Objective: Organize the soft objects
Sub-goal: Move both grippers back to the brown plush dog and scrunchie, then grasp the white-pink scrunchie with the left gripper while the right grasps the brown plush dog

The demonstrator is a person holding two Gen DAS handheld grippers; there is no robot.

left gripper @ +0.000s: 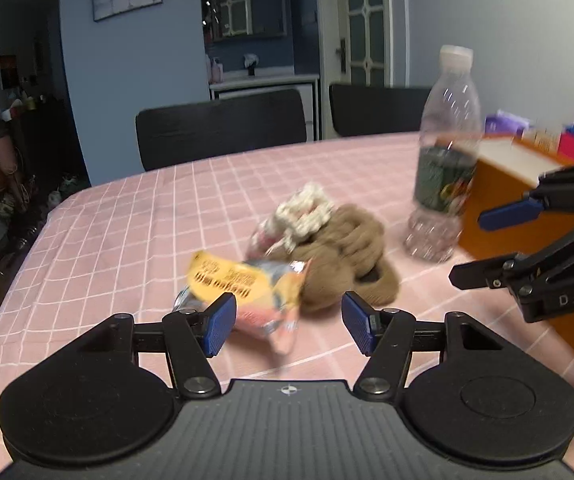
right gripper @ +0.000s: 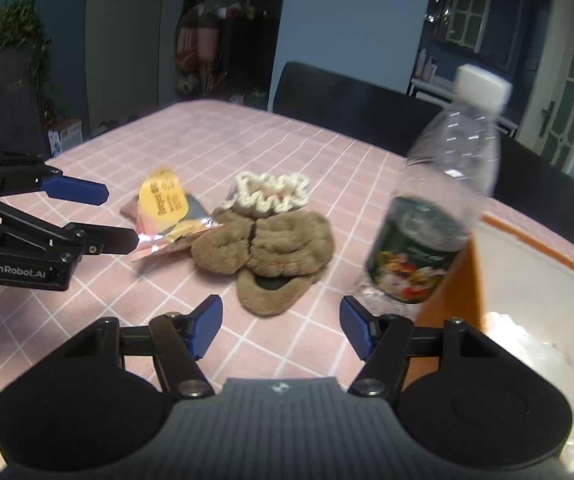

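A brown knitted sock bundle (left gripper: 343, 256) (right gripper: 271, 248) lies mid-table on the pink checked cloth. A cream scrunchie (left gripper: 307, 212) (right gripper: 271, 194) rests on its far edge. A yellow and pink snack packet (left gripper: 247, 288) (right gripper: 167, 208) lies against its left side. My left gripper (left gripper: 287, 322) is open, its fingers either side of the packet's near end. It also shows in the right wrist view (right gripper: 119, 216). My right gripper (right gripper: 281, 326) is open and empty, just short of the socks. It also shows in the left wrist view (left gripper: 471, 244).
A clear plastic water bottle (left gripper: 443, 160) (right gripper: 435, 216) stands right of the socks. An orange box with a white inside (left gripper: 507, 200) (right gripper: 535, 280) stands at the right. Two black chairs (left gripper: 223, 128) stand behind the table. Several items (left gripper: 559, 136) lie behind the box.
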